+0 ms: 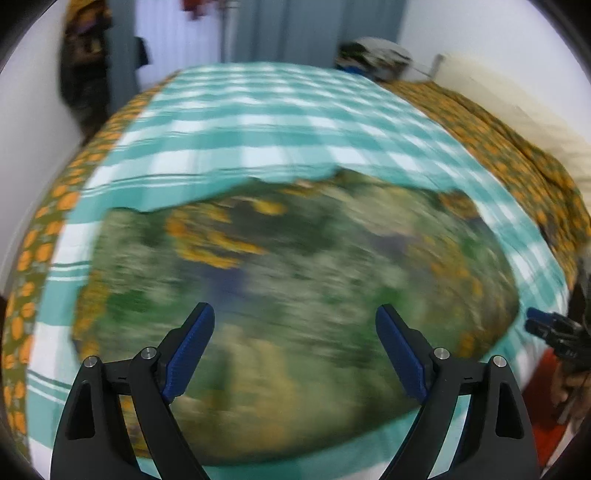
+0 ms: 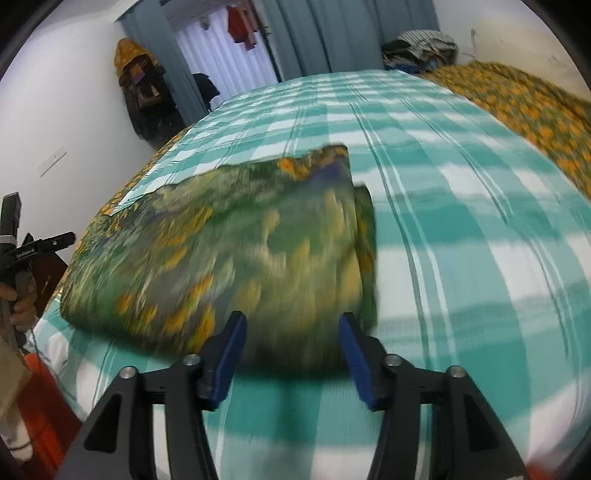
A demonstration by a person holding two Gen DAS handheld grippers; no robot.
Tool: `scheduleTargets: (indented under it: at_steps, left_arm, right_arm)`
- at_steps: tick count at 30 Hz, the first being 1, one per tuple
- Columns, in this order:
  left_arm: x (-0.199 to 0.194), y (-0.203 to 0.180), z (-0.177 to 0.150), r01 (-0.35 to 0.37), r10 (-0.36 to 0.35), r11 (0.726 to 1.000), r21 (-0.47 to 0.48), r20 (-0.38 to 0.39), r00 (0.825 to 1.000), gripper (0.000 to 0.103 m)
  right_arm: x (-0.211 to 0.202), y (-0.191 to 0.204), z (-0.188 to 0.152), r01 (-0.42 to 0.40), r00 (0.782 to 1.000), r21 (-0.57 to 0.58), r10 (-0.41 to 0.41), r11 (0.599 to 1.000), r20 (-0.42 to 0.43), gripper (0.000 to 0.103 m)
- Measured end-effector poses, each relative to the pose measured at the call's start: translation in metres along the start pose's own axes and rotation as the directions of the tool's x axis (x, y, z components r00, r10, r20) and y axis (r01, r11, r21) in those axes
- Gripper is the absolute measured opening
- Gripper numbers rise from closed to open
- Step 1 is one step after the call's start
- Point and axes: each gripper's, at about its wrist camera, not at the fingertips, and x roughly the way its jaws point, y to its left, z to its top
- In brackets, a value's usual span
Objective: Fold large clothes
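A green floral garment [image 1: 295,280] with orange and purple patches lies folded into a broad block on the teal and white checked bedsheet [image 1: 258,122]. My left gripper [image 1: 294,314] is open and empty, above the garment's near part. In the right wrist view the same garment [image 2: 229,251] lies left of centre on the sheet [image 2: 461,221]. My right gripper [image 2: 291,323] is open and empty at the garment's near right corner. The right gripper also shows at the right edge of the left wrist view [image 1: 554,332], and the left gripper at the left edge of the right wrist view [image 2: 33,247]. Both views are motion-blurred.
An orange-flowered green cover [image 2: 524,99] is bunched along the bed's right side and lines its left edge [image 1: 33,258]. A pile of clothes [image 2: 421,48] sits at the far right corner. Clothes hang on the left wall [image 2: 140,81]; curtains [image 2: 332,33] are behind the bed.
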Motion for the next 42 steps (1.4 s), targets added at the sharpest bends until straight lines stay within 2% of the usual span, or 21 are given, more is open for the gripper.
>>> scheduleTargets:
  at_steps: [2, 5, 7, 9, 11, 15, 19, 24, 31, 42]
  left_arm:
    - [0.008, -0.024, 0.001, 0.016, -0.016, 0.999, 0.036, -0.008, 1.0, 0.09]
    - [0.017, -0.043, 0.009, 0.017, -0.018, 0.999, 0.048, 0.008, 1.0, 0.09]
    - [0.031, -0.049, 0.019, 0.019, -0.019, 1.0, 0.025, 0.003, 1.0, 0.09]
    - [0.045, -0.048, 0.024, -0.014, 0.014, 1.0, -0.018, 0.006, 1.0, 0.089]
    - [0.052, -0.045, 0.026, -0.033, 0.034, 0.998, -0.052, 0.014, 0.999, 0.087]
    - [0.063, -0.037, 0.037, -0.11, 0.111, 0.99, -0.083, 0.016, 0.994, 0.087]
    - [0.088, -0.034, 0.021, -0.135, 0.13, 0.99, -0.048, -0.099, 0.987, 0.087]
    - [0.08, -0.042, -0.012, -0.142, 0.143, 0.99, 0.019, -0.056, 0.988, 0.088]
    - [0.058, -0.051, -0.039, -0.133, 0.134, 0.991, 0.029, -0.037, 0.99, 0.088]
    - [0.052, -0.057, -0.044, -0.138, 0.139, 0.99, 0.038, -0.043, 0.989, 0.089]
  right_arm:
    - [0.0, 0.0, -0.008, -0.02, 0.999, 0.015, 0.02, 1.0, -0.035, 0.062]
    - [-0.003, -0.005, -0.014, -0.04, 0.999, 0.067, 0.042, 0.997, -0.033, 0.062]
    - [-0.002, -0.013, -0.017, -0.065, 0.997, 0.14, 0.07, 0.988, -0.03, 0.063]
    - [0.004, -0.024, -0.02, -0.087, 0.994, 0.221, 0.098, 0.971, -0.04, 0.063]
    - [0.011, -0.027, -0.024, -0.077, 0.994, 0.245, 0.093, 0.967, -0.057, 0.063]
    - [0.017, -0.015, -0.027, -0.096, 0.991, 0.207, 0.113, 0.974, -0.073, 0.063]
    - [0.023, -0.013, -0.028, -0.122, 0.987, 0.211, 0.141, 0.97, -0.078, 0.063]
    - [0.03, -0.024, -0.025, -0.131, 0.987, 0.267, 0.152, 0.955, -0.06, 0.063]
    - [0.038, -0.028, -0.024, -0.126, 0.986, 0.281, 0.151, 0.951, -0.067, 0.063]
    - [0.04, -0.017, -0.025, -0.076, 0.993, 0.195, 0.093, 0.978, -0.078, 0.063]
